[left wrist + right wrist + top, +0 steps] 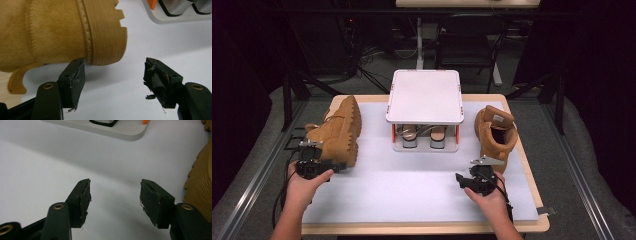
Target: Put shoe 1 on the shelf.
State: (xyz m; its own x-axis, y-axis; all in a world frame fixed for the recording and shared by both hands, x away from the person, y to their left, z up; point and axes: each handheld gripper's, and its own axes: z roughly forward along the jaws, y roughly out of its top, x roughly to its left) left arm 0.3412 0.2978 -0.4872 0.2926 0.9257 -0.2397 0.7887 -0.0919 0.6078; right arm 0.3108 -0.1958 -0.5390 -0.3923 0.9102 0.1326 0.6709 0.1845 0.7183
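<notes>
Lying on its side at the bench's (422,195) left edge, tan boot (339,131) sits just ahead of left gripper (343,165), fingers (75,80) spread, empty, heel sole close by one pad. Right gripper (464,176) fingers also spread, empty, beside upright boot (496,131). White rack (425,97) sits centre-back.

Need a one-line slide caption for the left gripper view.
Open left gripper poised at the lugged sole edge of a tan boot lying on the white table.
</notes>
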